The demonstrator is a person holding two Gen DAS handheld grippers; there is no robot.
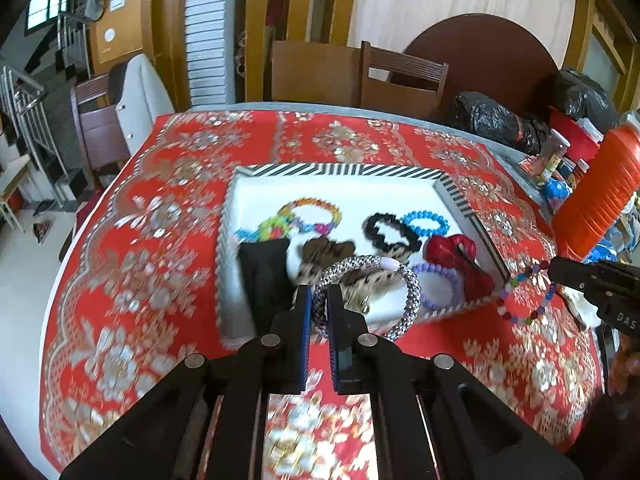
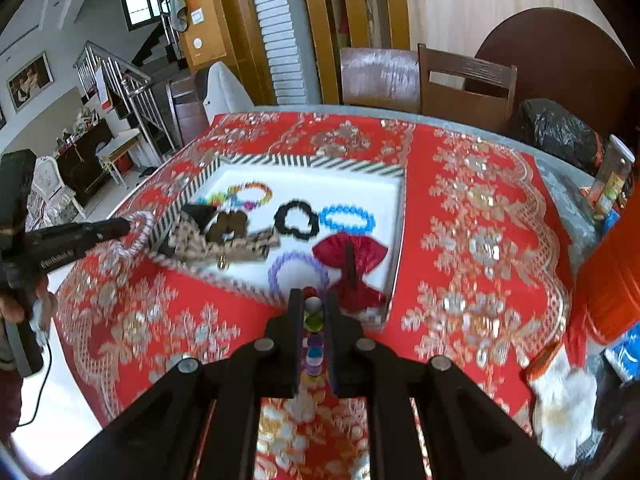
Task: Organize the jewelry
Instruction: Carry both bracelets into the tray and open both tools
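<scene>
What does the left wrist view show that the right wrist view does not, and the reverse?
Only the left wrist view shows the left gripper shut on the silver bangle as a whole ring. Only the right wrist view shows the right gripper shut on the multicolored bead bracelet, seen close. Both show the striped tray, the black scrunchie and the blue bracelet.

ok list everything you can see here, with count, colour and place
tray: 1, white with striped rim, on the tablecloth
tablecloth: 1, red with pale floral pattern, over the table
bracelets in tray: black, blue, lilac, multicolour
red fabric piece: 1, tray's right side
silver bangle: 1, in left gripper, over tray's near rim
bead string: 1, multicolour, in right gripper
chair: 1, brown, behind table
</scene>
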